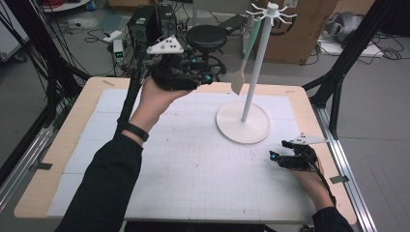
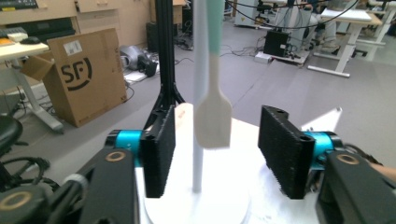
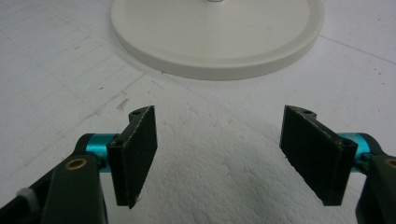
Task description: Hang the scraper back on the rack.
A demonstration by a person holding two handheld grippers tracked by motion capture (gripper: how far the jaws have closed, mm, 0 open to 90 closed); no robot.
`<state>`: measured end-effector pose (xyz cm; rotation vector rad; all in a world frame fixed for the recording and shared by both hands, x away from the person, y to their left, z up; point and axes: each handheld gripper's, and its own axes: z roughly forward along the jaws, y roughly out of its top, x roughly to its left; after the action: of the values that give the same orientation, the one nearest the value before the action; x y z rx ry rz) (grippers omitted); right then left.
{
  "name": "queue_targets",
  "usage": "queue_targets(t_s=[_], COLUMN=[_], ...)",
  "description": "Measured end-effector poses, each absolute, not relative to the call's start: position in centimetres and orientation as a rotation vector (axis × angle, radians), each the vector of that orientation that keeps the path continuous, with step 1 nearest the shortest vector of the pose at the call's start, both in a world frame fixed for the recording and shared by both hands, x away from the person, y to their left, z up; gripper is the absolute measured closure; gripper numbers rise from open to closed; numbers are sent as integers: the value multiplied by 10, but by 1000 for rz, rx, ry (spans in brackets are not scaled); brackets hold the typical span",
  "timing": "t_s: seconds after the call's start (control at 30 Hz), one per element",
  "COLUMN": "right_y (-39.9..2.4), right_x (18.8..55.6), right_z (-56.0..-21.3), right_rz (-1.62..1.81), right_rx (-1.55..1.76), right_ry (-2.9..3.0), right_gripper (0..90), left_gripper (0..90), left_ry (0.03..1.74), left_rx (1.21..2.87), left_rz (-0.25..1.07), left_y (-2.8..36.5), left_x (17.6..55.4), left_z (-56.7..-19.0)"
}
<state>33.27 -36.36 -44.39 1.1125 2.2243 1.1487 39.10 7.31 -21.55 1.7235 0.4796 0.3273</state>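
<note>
**White mat, wooden edge, cluttered workshop**

The table (image 1: pixel 316 121) has a light wood rim and a white gridded mat (image 1: pixel 193 159) over its middle. A white stand (image 1: pixel 243 126) sits toward the far right corner; a spatula (image 1: pixel 241 72) with a green handle hangs from its top hooks. The left gripper (image 1: pixel 205 77), raised above the far edge, has its jaws apart facing the spatula blade. The right gripper (image 1: pixel 276 155) rests low near the right edge, jaws apart, empty. Behind: a black stool (image 1: pixel 206 37), a cardboard box (image 1: pixel 302 29), cables on grey floor.
</note>
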Motion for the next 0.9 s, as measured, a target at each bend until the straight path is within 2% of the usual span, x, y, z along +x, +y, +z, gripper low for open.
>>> queue_targets(t_s=[0.13, 0.4, 0.63, 0.9], right_y=[-363, -363, -363, -367], right_x=[333, 332, 329, 324], right_z=[-444, -442, -439, -431], right_rz=[1155, 1174, 1213, 1291], right_rx=[1107, 1107, 1116, 1120], right_ry=[2223, 2210, 2191, 2113], right_gripper=[269, 267, 259, 240], left_gripper=[380, 303, 290, 286], left_ry=[490, 526, 571, 618], left_rx=[1696, 1694, 1711, 1717], left_rz=[313, 335, 365, 356], left_y=[97, 146, 180, 212], left_x=[378, 352, 333, 324], left_z=[-245, -303, -345, -377])
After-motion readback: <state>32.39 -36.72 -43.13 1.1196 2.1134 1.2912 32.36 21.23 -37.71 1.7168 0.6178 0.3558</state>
